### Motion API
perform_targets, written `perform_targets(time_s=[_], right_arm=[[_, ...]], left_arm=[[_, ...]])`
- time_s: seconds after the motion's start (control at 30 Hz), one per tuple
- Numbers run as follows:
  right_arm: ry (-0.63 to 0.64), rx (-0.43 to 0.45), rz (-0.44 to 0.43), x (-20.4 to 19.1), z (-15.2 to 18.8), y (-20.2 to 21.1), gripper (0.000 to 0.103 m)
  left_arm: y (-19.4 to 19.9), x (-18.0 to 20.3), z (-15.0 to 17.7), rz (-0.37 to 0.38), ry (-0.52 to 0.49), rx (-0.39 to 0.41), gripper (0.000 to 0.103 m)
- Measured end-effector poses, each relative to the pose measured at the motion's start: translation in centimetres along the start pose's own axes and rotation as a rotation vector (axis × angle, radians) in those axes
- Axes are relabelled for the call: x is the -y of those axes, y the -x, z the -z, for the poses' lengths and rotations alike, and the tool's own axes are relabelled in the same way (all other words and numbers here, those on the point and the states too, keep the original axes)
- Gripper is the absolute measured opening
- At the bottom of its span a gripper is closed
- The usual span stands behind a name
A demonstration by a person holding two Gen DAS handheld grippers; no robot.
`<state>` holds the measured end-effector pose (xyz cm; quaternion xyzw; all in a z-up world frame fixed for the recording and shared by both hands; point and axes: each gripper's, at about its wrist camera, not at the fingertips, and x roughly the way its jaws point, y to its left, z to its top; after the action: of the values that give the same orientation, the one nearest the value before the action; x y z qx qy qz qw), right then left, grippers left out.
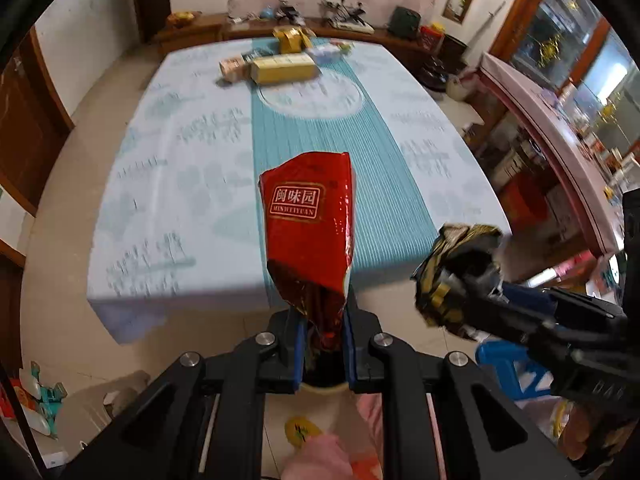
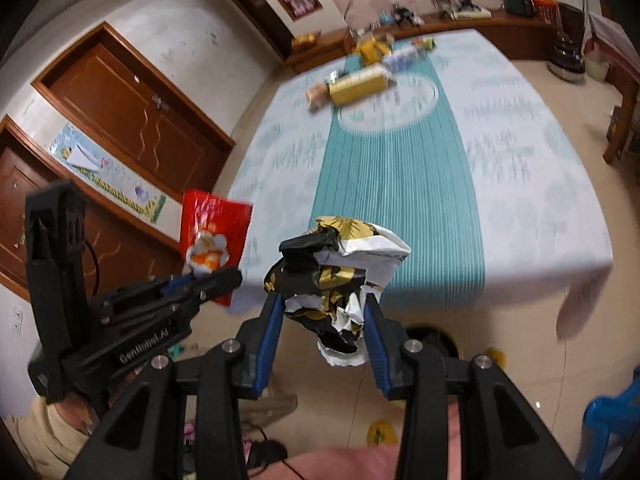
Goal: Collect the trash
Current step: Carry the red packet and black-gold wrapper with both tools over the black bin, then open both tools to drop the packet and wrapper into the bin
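Note:
My left gripper (image 1: 323, 320) is shut on the crumpled lower end of a red snack bag (image 1: 308, 216), which stands up in front of the near edge of the table. My right gripper (image 2: 324, 308) is shut on a crumpled black, gold and white wrapper (image 2: 340, 276). Each tool shows in the other's view: the right gripper (image 1: 472, 280) with its wrapper (image 1: 456, 264) at the right of the left wrist view, the left gripper (image 2: 208, 280) with the red bag (image 2: 216, 236) at the left of the right wrist view. Both hang over the floor, short of the table.
A table under a pale blue cloth (image 1: 180, 152) with a teal runner fills the middle. Yellow boxes (image 1: 284, 68) and small packets lie at its far end. A dark bin opening (image 2: 432, 338) sits on the floor below. Blue plastic stool (image 1: 508, 368) at right; wooden doors (image 2: 140, 116) at left.

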<state>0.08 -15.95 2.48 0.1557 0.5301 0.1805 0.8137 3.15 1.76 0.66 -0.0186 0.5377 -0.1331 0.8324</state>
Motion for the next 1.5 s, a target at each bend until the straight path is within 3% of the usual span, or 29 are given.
perform_targets(time_s=[0.17,0.4,0.83,1.1,1.2,1.37,1.5], right_arm=[[0.003,-0.053,0.042,0.4,3.1,-0.5,0.04],[-0.071,-0.157,0.061,5.5,7.6,-5.4,0.04],[-0.159,-0.368,0.058,18.4,15.6,-23.9,0.041],[-0.129,-0.432,0.082,22.4,17.7,-34.3,0.042],[-0.129,-0.446,0.087,23.4,18.3,-37.4,0.046],[-0.154,-0.454,0.117,25.1,19.1,-40.7,0.052],[-0.149,-0.454,0.119,25.6,19.0,-42.0,0.065]], left_arm=[[-1.5,0.9,3.6,0.027,0.01,-0.067,0.013],[-7.6,1.4,8.3,0.058,0.085,-0.181,0.014],[-29.6,-1.1,18.0,0.014,0.232,-0.385,0.015],[-40.1,-3.2,20.2,0.03,0.267,-0.422,0.025],[-43.0,-3.7,20.8,0.042,0.282,-0.43,0.033],[-46.6,-4.9,21.4,0.005,0.337,-0.478,0.069],[-46.9,-6.2,21.8,0.0,0.39,-0.474,0.083]])
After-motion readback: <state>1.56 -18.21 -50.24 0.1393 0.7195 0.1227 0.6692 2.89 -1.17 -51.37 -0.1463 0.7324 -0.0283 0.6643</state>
